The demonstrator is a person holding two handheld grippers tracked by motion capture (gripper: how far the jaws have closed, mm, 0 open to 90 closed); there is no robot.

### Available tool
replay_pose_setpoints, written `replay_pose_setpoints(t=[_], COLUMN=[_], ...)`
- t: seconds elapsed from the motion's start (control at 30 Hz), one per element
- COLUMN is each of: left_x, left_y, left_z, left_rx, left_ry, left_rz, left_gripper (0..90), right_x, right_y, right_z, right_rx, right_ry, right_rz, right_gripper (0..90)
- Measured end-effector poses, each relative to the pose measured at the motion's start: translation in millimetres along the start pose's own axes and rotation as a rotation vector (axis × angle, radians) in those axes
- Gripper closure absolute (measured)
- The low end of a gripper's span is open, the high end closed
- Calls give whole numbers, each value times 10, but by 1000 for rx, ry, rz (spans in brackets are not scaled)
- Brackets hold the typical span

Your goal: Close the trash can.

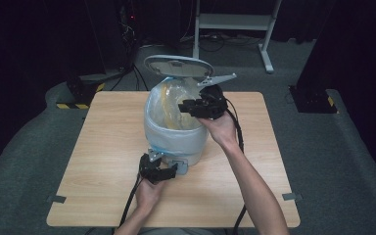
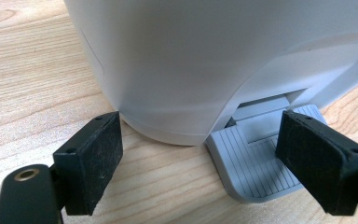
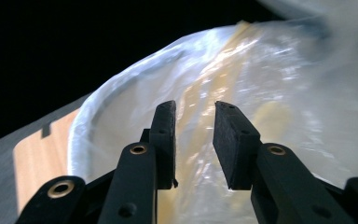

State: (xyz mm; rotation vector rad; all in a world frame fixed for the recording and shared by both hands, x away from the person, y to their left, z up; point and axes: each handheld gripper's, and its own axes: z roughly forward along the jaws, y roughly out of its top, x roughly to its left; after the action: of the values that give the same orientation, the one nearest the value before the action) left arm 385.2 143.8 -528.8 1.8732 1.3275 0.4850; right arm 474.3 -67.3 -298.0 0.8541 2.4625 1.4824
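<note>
Bin [image 1: 176,132] sits mid-table [image 1: 103,161] with its lid [image 1: 178,65] standing up, a clear bag [image 1: 169,105] lining it and folded over the rim. I have my left gripper [image 1: 169,171] low at the bin's near foot, jaws spread wide. In the left gripper view one pad [image 2: 93,158] rests on the wood just beside the white wall [image 2: 191,60], while the other lies over the ribbed grey pedal [image 2: 251,163] that juts from the base; I cannot tell how hard it bears on it.

My right gripper [image 1: 186,105] hangs over the bin's mouth from the far right side, pointing inward. Its jaws stand a narrow gap apart with nothing between them. Past its fingertips [image 3: 168,135] in the right gripper view lie the crinkled bag [image 3: 270,93] and something pale yellow [image 3: 214,74] inside, its shape too blurred to name. To that gripper's left the rim curves away, with a strip of table [image 3: 37,158] beyond.
</note>
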Motion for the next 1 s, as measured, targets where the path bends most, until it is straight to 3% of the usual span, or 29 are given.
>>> replay_pose_setpoints(t=[0.2,0.4,0.53,0.67,0.73,0.8,1.0], left_x=[0,0,0,0,0,0,0], left_y=[0,0,0,0,0,0,0], left_z=[0,0,1,1,1,1,1], left_rx=[0,0,0,0,0,0,0], left_ry=[0,0,0,0,0,0,-1], left_rz=[0,0,0,0,0,0,-1], left_gripper=[148,148,148,148,148,148,148], right_x=[-90,-226,-324,-401,-415,-399,-333], right_y=[-20,-36,-47,-48,-41,-36,-49], right_z=[-198,-270,-230,-156,-104,-49,63], right_rx=[-72,-88,-81,-71,-55,-22,64], right_ry=[-98,-213,-253,-229,-197,-192,-172], right_rz=[18,55,75,83,70,34,-24], right_gripper=[663,591,566,692,825,896,899])
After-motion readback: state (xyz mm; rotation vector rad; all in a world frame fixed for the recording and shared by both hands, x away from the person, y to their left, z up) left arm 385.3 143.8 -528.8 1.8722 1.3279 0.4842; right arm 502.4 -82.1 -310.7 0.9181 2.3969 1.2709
